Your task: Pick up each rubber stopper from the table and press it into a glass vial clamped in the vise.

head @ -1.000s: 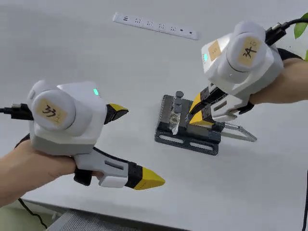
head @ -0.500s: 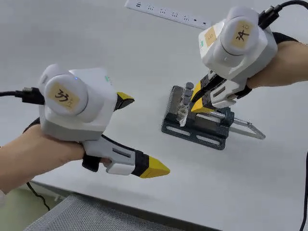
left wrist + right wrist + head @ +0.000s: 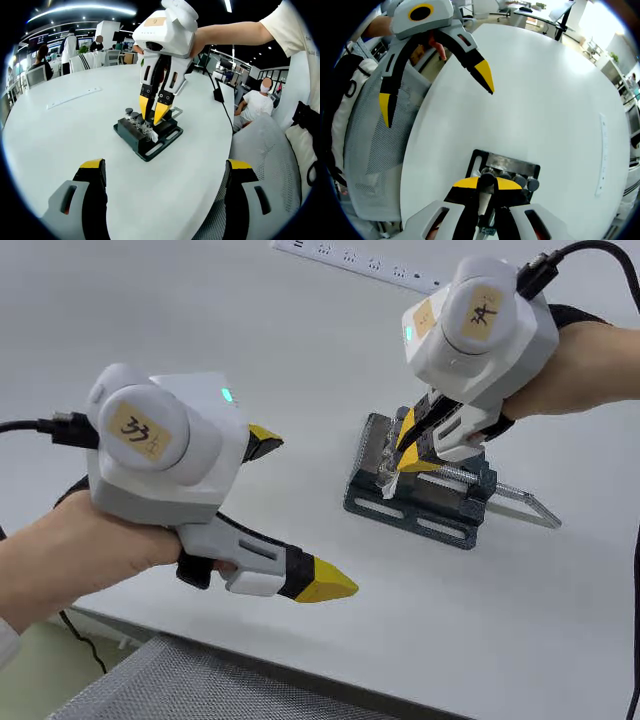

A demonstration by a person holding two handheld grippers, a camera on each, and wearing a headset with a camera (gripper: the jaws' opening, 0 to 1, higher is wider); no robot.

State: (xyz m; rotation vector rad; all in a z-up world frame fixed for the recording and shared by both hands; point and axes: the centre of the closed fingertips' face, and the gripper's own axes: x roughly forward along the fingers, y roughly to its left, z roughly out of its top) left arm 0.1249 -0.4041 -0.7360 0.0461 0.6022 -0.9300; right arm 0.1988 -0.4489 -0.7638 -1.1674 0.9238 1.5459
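Moving in from the handle side, the right gripper [image 3: 408, 456] now sits right over the vise [image 3: 415, 512]. Its jaws are narrow and pinch a dark rubber stopper [image 3: 487, 178] above the end of the row of glass vials [image 3: 134, 118] clamped in the vise. The left gripper [image 3: 302, 514] hangs well away from the vise, over the desk [image 3: 250, 340], with its jaws wide apart and holding nothing.
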